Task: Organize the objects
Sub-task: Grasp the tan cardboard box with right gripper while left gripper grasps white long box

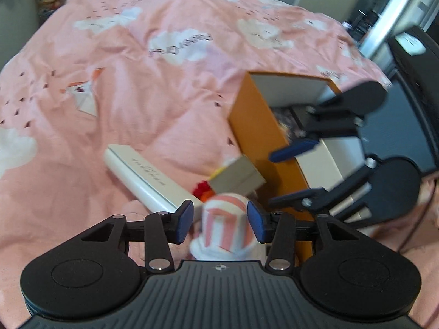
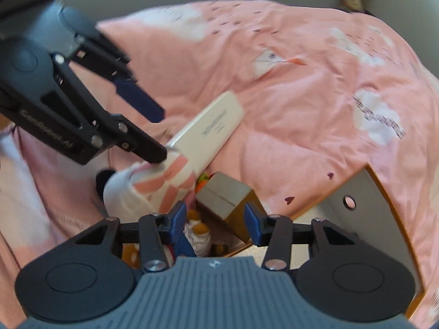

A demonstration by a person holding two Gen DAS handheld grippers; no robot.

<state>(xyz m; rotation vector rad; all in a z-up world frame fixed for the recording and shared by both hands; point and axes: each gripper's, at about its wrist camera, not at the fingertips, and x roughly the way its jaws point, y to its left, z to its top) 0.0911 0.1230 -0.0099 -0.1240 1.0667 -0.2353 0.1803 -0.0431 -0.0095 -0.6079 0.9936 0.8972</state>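
A pink-and-white striped sock (image 1: 225, 226) lies on the pink bed between the open blue pads of my left gripper (image 1: 221, 220). The sock also shows in the right wrist view (image 2: 153, 186), where the left gripper (image 2: 153, 134) hovers at its top end. My right gripper (image 2: 215, 220) is open and empty, above a small grey box (image 2: 223, 193). In the left wrist view the right gripper (image 1: 277, 178) hangs open over the orange box (image 1: 260, 134). A long white box (image 1: 145, 176) lies left of the grey box (image 1: 236, 176).
The orange box with a white lining (image 2: 365, 200) lies open on the pink cloud-print duvet (image 1: 164, 82). Small soft items (image 2: 199, 230) lie under the right gripper. A black object (image 1: 411, 82) stands at the bed's right edge.
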